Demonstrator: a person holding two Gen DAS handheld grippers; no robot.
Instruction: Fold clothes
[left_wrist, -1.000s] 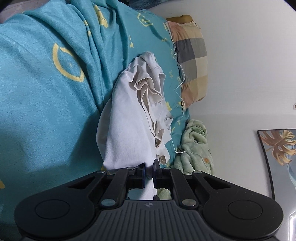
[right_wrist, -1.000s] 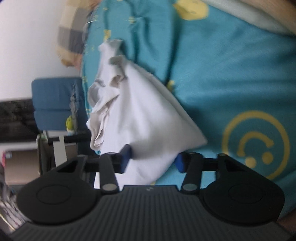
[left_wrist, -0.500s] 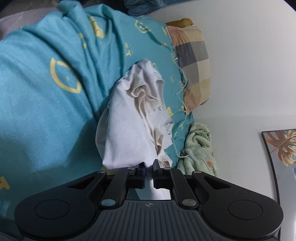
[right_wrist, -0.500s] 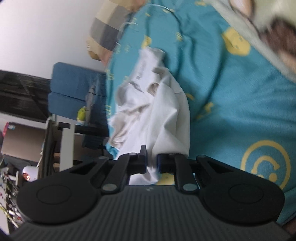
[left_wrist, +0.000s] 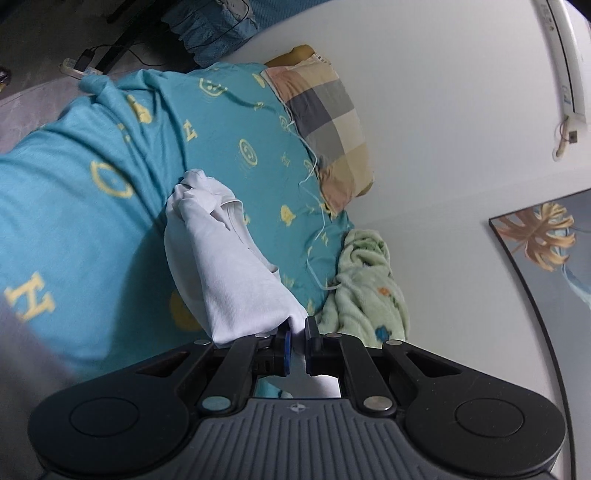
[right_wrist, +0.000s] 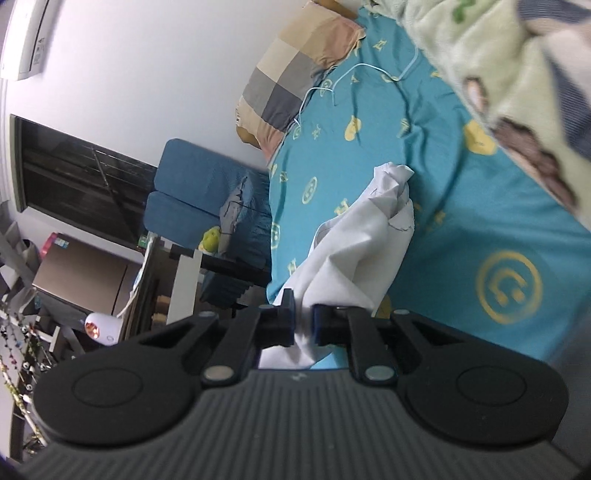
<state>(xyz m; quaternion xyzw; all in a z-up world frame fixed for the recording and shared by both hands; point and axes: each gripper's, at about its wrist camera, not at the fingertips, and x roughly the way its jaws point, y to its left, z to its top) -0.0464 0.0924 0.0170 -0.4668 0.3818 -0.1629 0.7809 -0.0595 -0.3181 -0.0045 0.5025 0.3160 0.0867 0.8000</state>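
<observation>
A: Any writing to read here?

B: Only on the teal bedsheet (left_wrist: 66, 206): a yellow capital H (left_wrist: 31, 301) printed near the white garment (left_wrist: 236, 280), and more H letters (right_wrist: 343, 202) beside it in the right wrist view.

A: Labels elsewhere?

B: The wall air conditioner (right_wrist: 31, 40) carries a sticker, too small to read.

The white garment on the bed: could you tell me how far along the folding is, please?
Done: both grippers have a grip. The left gripper and right gripper each pinch an edge of the white garment. In hand: it hangs bunched between them above the teal bedsheet. Left: spreading it flat and making every fold.
</observation>
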